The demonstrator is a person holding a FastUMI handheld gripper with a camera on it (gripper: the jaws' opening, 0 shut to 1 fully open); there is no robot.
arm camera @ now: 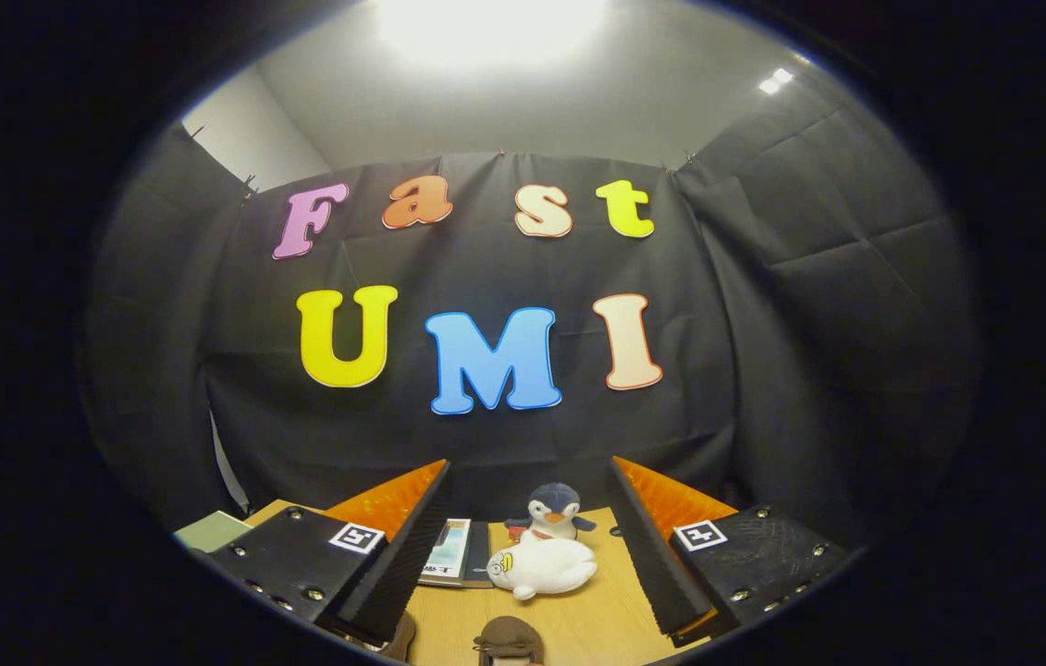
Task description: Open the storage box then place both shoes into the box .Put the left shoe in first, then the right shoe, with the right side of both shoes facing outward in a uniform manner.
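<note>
fingers (523, 555) spread wide, gripping nothing, held level above the wooden bench (596, 620); between and just ahead of them lie a white plush toy (543, 566) with a penguin plush (552, 513) behind it and a book (449, 552) to one side. a brown rounded shape (508, 640) sits nearest, low between the fingers, possibly a shoe's toe or heel, too cropped to be sure; the storage box cannot be located. if a shoe, likely light, upper soft and yielding, so pinching the stiffer heel collar should hold best.
</note>
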